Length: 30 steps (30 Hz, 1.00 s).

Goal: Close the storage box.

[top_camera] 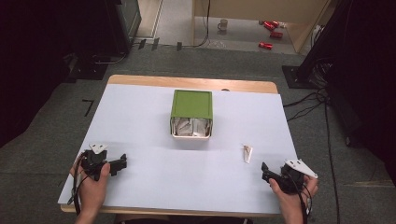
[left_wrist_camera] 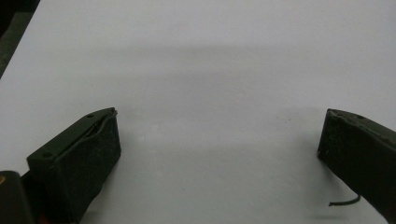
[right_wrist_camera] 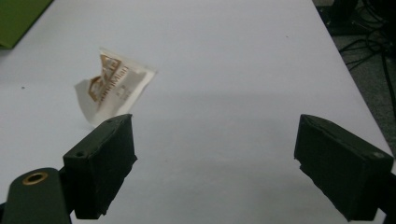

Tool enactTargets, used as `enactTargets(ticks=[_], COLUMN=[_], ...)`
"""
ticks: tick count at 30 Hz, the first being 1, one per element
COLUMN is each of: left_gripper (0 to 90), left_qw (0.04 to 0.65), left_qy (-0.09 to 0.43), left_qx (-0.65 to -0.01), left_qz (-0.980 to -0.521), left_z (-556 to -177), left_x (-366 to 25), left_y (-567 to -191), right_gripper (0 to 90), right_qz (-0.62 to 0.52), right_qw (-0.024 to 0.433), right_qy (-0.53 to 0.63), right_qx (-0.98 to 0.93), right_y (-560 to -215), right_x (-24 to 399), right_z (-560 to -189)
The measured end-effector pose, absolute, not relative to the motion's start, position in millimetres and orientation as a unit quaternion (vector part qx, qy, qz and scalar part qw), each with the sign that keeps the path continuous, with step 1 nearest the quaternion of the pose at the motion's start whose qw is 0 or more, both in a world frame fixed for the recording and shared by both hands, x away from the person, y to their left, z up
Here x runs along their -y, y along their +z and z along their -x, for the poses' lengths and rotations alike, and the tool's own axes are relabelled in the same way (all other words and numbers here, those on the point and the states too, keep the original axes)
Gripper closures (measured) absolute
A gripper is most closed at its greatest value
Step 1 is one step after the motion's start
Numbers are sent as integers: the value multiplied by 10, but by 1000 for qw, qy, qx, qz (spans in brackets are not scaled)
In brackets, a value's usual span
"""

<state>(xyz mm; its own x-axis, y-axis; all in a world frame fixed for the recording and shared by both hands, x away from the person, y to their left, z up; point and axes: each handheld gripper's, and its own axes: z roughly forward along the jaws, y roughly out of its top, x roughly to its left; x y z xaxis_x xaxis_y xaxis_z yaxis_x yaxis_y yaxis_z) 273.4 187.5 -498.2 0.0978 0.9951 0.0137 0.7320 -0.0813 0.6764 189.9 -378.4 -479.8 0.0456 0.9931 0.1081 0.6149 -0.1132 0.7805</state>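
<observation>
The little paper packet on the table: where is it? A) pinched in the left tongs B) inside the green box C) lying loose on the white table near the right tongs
C: the paper packet lies loose on the white table, just ahead of the open right tongs, apart from the green box.

Green box: contents are white packets, too small in the high view to count or read. Right gripper view cuts the box to one corner at its left edge. Loose packet: brown print partly legible, wording unclear. Forearms are cropped by the bottom edge.
</observation>
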Motion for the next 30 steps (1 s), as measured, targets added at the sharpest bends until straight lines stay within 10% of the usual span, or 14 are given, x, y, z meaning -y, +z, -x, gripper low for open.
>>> enactTargets(ticks=[30], left_gripper=[0], left_qw=[267], left_qy=[251], left_qx=[-623], left_qz=[-691], left_z=[-2726], left_x=[-1875], left_y=[-4986], right_gripper=[117], right_qz=[-666], right_qw=[292], right_qy=[281], right_qx=[-626], right_y=[-5049], right_x=[3942], right_z=[-1808])
